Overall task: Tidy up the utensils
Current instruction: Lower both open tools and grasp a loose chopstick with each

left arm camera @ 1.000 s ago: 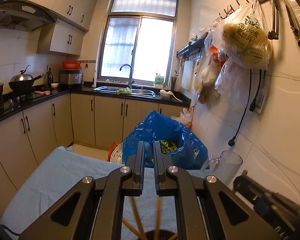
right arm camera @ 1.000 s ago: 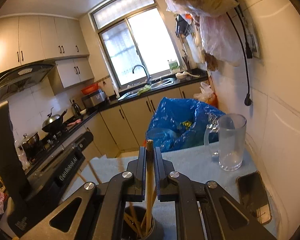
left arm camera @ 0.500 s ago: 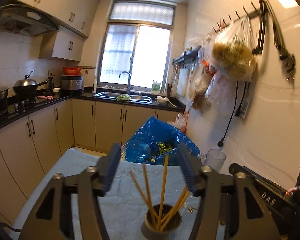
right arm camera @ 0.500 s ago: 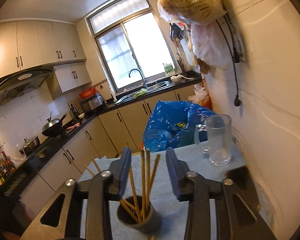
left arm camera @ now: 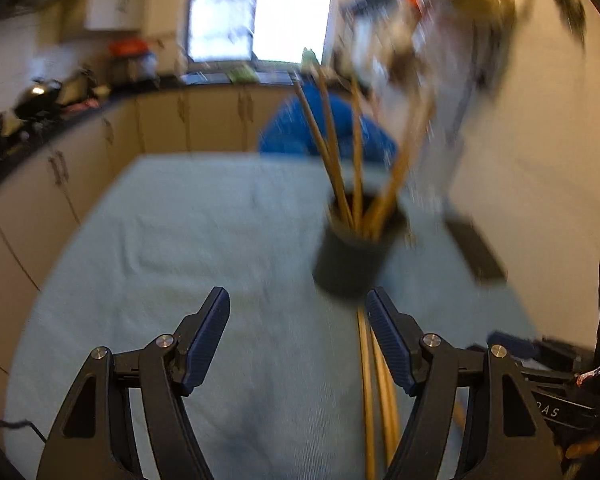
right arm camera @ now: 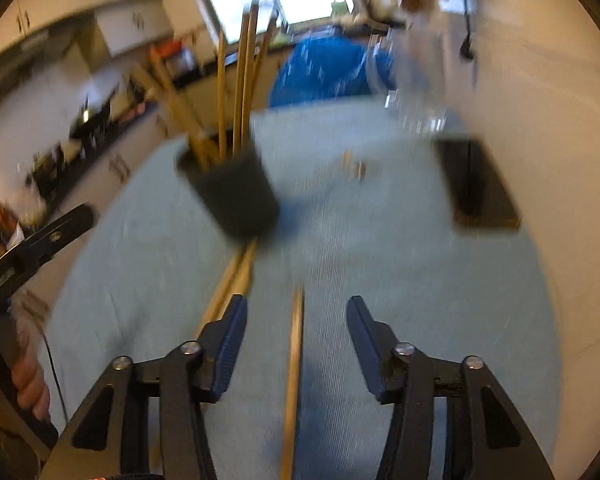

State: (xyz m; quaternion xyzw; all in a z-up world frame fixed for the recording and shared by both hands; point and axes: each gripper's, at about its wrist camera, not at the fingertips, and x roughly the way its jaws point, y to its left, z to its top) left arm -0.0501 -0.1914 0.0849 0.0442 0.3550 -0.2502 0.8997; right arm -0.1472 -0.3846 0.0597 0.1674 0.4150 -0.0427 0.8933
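Left wrist view, heavily motion-blurred. Work surface is a table (left arm camera: 204,216) covered in pale blue-grey ribbed cloth; kitchen behind it with cream cabinets (left arm camera: 80,152) under a dark counter, a bright window (left arm camera: 260,8), white tiled wall on the right. A blue plastic bag (left arm camera: 296,132) sits past the table's far edge. A dark round holder (left arm camera: 352,256) stands upright on the cloth with several thin wooden chopsticks (left arm camera: 332,140) fanning out of it. More loose chopsticks (left arm camera: 366,380) lie flat on the cloth in front of the holder, just inside the right finger. A dark flat rectangular object (left arm camera: 476,248) lies near the wall. Left gripper (left arm camera: 298,304): black arms, ribbed blue pads, jaws well apart and just been opening; bare cloth fills most of the gap and the pads press on nothing.

Right wrist view, also blurred. Same cloth, holder (right arm camera: 236,196) to the upper left with sticks upright in it. A pair of chopsticks (right arm camera: 232,280) lies by the left finger; a single chopstick (right arm camera: 294,368) lies lengthwise between the fingers, untouched. Clear glass mug (right arm camera: 416,96) and the dark rectangle (right arm camera: 476,184) near the wall. Right gripper (right arm camera: 296,312): jaws apart, just been opening, gripping nothing. The left tool's black body and a hand (right arm camera: 28,380) show at the left edge.
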